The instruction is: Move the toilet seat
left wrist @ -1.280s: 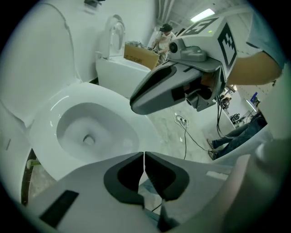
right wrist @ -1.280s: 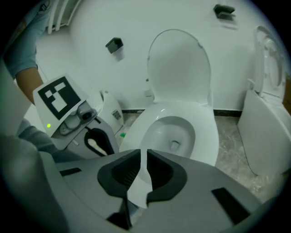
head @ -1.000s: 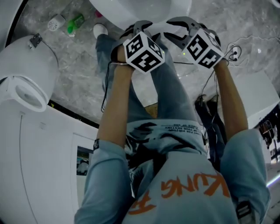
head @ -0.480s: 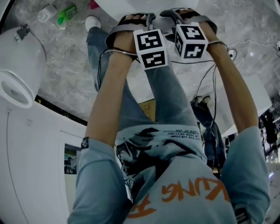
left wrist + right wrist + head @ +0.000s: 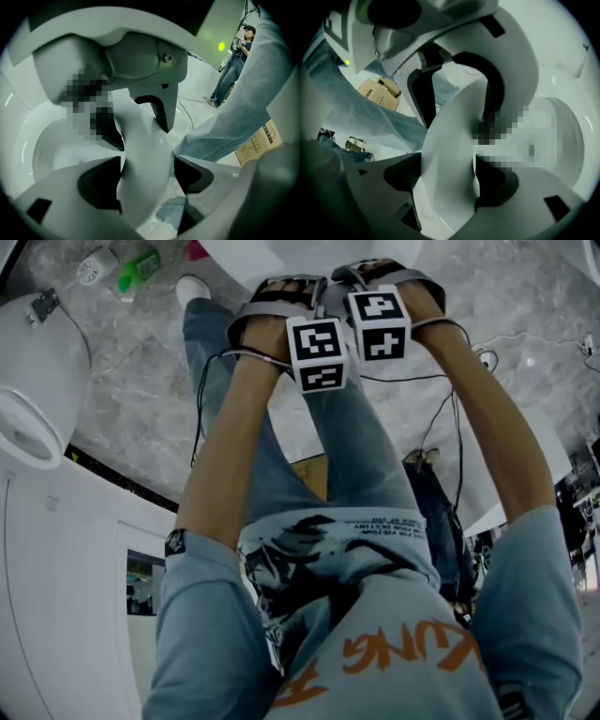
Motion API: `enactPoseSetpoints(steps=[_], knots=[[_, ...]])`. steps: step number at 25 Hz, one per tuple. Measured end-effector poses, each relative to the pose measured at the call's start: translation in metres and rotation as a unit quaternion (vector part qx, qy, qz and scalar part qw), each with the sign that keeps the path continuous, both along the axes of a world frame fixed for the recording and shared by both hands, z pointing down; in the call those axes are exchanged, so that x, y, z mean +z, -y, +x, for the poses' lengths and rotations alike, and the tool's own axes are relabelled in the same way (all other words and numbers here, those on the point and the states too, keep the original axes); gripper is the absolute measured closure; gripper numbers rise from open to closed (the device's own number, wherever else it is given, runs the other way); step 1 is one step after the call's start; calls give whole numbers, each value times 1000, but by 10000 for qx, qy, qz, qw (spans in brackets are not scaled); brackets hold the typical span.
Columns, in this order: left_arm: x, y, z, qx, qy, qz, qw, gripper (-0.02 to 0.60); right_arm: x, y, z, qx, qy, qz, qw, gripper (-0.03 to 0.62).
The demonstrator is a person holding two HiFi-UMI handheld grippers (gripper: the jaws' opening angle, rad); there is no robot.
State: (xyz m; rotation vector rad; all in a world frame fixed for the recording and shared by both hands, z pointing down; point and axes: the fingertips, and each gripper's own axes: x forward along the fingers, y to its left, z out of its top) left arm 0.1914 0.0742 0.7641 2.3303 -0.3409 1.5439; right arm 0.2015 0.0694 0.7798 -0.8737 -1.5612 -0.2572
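Observation:
The white toilet seat (image 5: 140,159) stands edge-on between the jaws of my left gripper (image 5: 147,173). Those jaws are opening; a narrow gap shows beside the right finger (image 5: 201,173). The same seat rim (image 5: 450,140) runs between the jaws of my right gripper (image 5: 447,180), which are spread wide around it. The bowl (image 5: 47,145) lies below the seat. From the head view, the left gripper (image 5: 291,287) and right gripper (image 5: 380,273) sit side by side at the toilet's (image 5: 253,254) front edge, with their fingertips hidden.
A white rounded fixture (image 5: 37,381) stands at the left on the marble floor. A green bottle (image 5: 139,266) lies near the toilet base. Cables (image 5: 441,381) trail on the right and a cardboard box (image 5: 314,474) sits between the legs. Another person (image 5: 234,70) stands far back.
Both hands have reached further forward to the toilet's front edge and drawn together, so the two marker cubes now sit almost touching.

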Motion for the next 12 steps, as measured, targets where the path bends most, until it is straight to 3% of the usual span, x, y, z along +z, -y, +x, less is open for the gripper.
enactPoseSetpoints(steps=[3, 6, 12], knots=[[-2, -2, 0, -9, 57, 96, 9999, 242, 2, -2, 2, -286, -158, 260, 9991, 250], [-17, 1, 1, -267, -142, 16, 9995, 242, -4, -1, 4, -321, -260, 345, 9985, 253], [-43, 4, -20, -418, -87, 379, 9984, 242, -42, -2, 0, -196, -198, -58, 9996, 260]])
